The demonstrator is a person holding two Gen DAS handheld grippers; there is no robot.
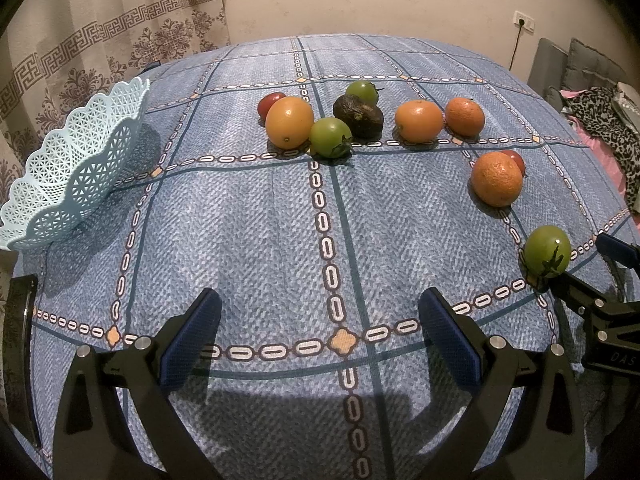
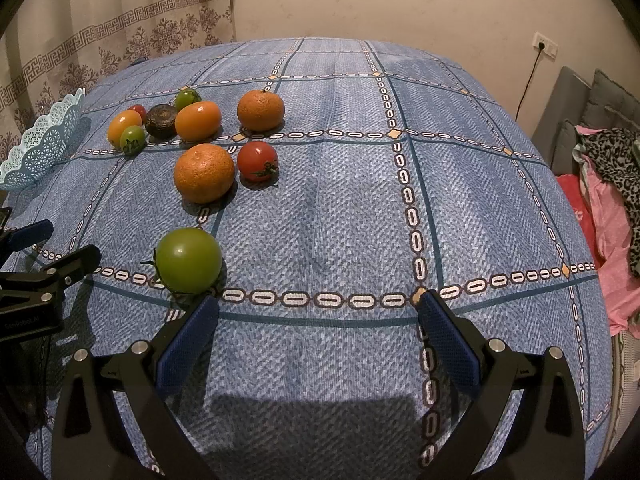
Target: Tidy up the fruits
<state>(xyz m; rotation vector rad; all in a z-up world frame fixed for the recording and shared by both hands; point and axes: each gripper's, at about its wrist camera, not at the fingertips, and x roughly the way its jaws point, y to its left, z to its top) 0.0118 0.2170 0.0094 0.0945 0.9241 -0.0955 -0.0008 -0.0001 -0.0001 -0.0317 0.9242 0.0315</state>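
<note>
Fruits [image 2: 204, 173] loose on table [image 2: 320, 220], basket [image 1: 72, 168] empty; both tools [image 1: 320, 336] [image 2: 318, 336] spread apart, holding nothing. Next: grab nearest green tomato [image 2: 188, 260].

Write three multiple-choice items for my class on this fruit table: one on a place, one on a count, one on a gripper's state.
1. Where is the basket?
A. at the table's left edge
B. among the fruit
C. on the sofa

2. How many green tomatoes lie on the tablecloth?
A. one
B. three
C. five

3. How do the jaws of the right gripper stand?
A. shut on an orange
B. shut on nothing
C. open and holding nothing

Answers: 1 A, it sits left, apart from the fruit; 2 B, three green ones show; 3 C, only cloth lies between them.
</note>
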